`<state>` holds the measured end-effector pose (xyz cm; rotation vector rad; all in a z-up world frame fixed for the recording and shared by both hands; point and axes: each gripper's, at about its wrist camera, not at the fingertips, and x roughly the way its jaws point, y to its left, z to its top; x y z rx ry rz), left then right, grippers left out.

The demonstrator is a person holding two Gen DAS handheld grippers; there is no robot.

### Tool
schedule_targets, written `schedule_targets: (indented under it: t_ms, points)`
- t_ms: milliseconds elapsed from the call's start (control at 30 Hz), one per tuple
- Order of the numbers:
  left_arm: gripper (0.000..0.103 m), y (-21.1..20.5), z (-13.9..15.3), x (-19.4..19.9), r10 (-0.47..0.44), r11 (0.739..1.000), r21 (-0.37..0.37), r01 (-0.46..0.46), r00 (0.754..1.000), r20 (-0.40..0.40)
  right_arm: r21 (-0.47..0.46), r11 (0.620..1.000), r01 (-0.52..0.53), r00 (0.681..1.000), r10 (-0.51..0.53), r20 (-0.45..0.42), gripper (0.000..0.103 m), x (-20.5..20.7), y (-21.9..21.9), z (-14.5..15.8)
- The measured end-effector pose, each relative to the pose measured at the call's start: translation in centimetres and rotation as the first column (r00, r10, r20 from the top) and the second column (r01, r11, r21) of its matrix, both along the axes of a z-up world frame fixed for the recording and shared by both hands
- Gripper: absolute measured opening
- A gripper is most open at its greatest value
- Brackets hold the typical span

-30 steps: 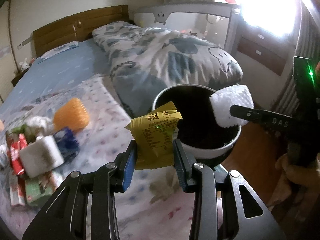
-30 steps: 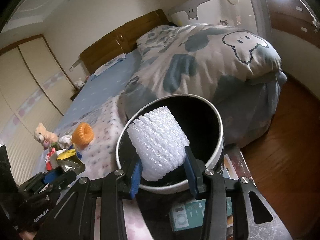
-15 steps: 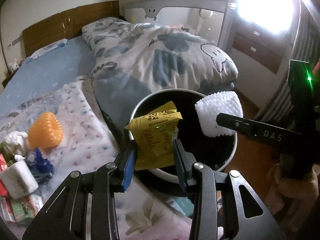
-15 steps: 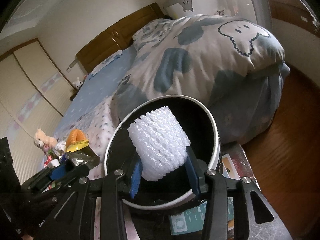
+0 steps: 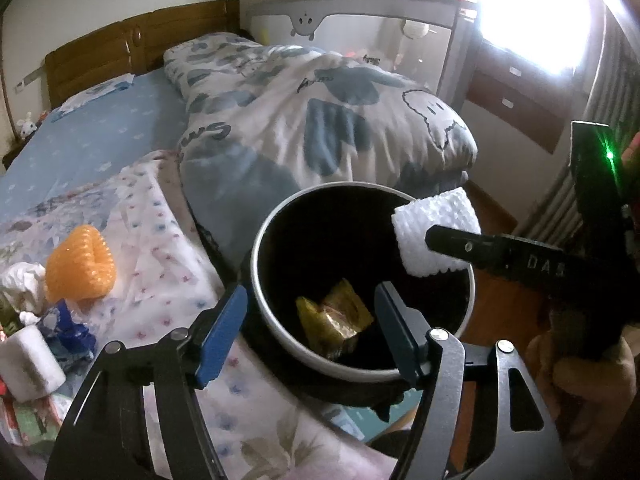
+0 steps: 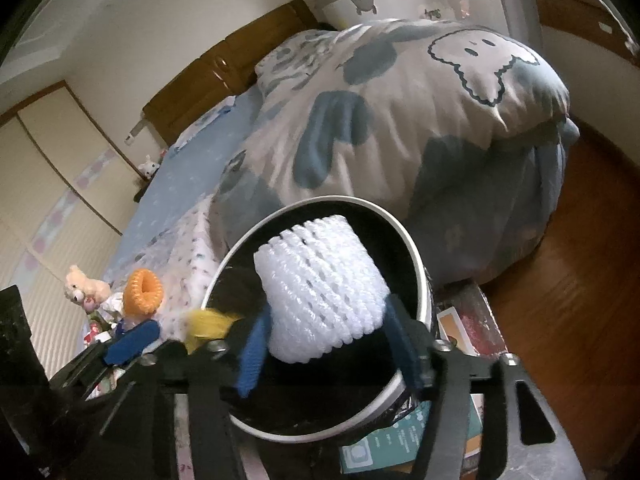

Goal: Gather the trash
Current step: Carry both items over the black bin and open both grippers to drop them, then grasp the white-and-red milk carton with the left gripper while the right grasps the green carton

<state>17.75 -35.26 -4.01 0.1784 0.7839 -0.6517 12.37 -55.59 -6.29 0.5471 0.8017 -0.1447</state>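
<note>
Both grippers over the bin, jaws just opened, trash dropping.

Bed (image 5: 120, 148) with cloud-print duvet (image 5: 320, 120) behind; round bin (image 5: 260, 280), white rim, black inside, beside the bed edge. Left gripper (image 5: 310, 326) wide open, nothing between pads; yellow wrapper (image 5: 336, 316) crumpled inside the bin, seen only in left view as settled; right view shows just a yellow blur (image 6: 208, 326) at the rim. Right gripper (image 6: 324, 346) jaws spread, white foam net sleeve (image 6: 320, 292) between them above the bin; contact with the pads unclear, motion blur. Orange foam net (image 5: 80, 264) and other litter (image 5: 32, 344) on the bed, left.
</note>
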Motion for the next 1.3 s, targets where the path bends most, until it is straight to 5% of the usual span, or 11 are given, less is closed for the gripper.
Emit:
schedule_targets:
  t_ms: [333, 800, 1300]
  points:
    - [0.071, 5.0, -0.8, -2.0, 0.073, 0.997, -0.019, -0.074, 0.997, -0.032, 0.016, 1.000, 0.018, 0.999, -0.018, 0.027, 0.088, -0.8, 0.9, 0.3]
    - [0.072, 14.1, -1.8, -4.8, 0.213, 0.976, -0.032, -0.214, 0.976, -0.041, -0.013, 1.000, -0.011, 0.999, 0.012, 0.041, 0.088, -1.6, 5.4, 0.5]
    - [0.072, 25.0, -2.5, -6.3, 0.406, 0.913, -0.030, -0.407, 0.913, -0.032, 0.010, 0.981, -0.196, 0.979, 0.195, 0.057, 0.088, -1.9, 16.6, -0.4]
